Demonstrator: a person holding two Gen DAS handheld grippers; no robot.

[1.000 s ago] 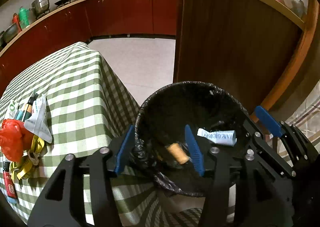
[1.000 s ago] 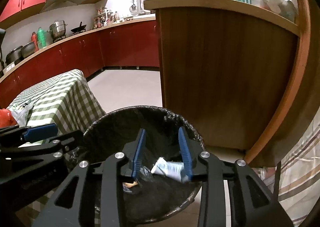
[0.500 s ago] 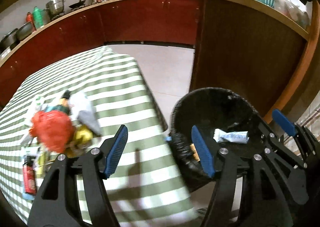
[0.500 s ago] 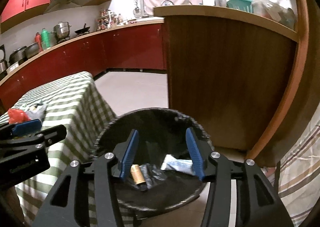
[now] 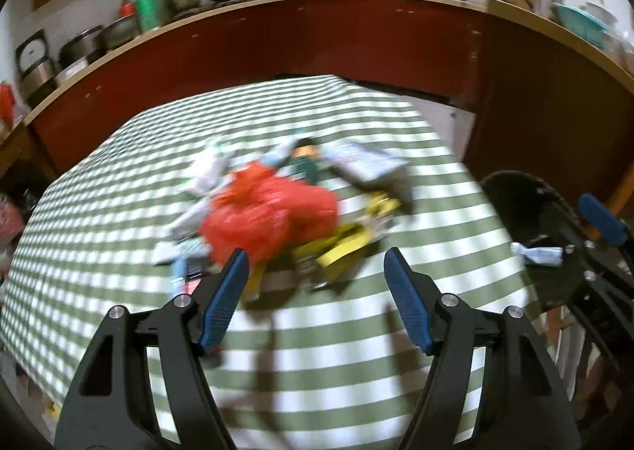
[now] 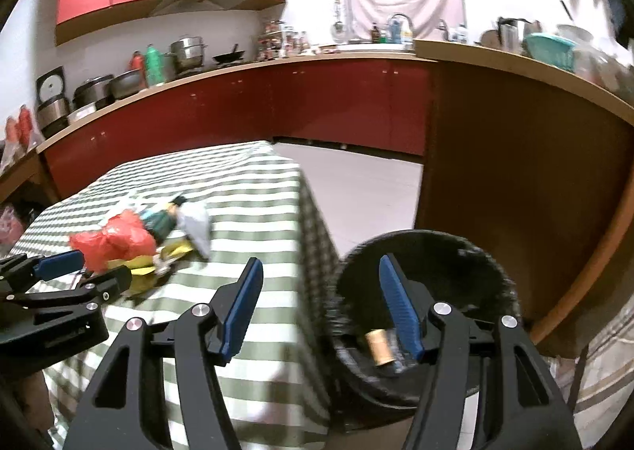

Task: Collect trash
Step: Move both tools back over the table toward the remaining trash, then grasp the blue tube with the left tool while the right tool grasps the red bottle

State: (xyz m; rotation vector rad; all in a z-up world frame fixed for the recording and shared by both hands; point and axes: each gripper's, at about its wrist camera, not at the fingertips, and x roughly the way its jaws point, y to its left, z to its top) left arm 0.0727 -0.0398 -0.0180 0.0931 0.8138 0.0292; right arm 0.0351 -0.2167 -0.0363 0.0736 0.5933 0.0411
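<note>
Red plastic bag [image 5: 269,212] and the heap of wrappers around it, off at the left edge a second earlier, now lay ahead of the left gripper [image 5: 315,299] on the green-checked tablecloth [image 5: 356,370]. Both it and the right gripper [image 6: 321,307] were opening, empty. Beside the table, the black bin [image 6: 487,264] held a tan cork [image 6: 379,345] and a white tube [image 5: 543,255].
</note>
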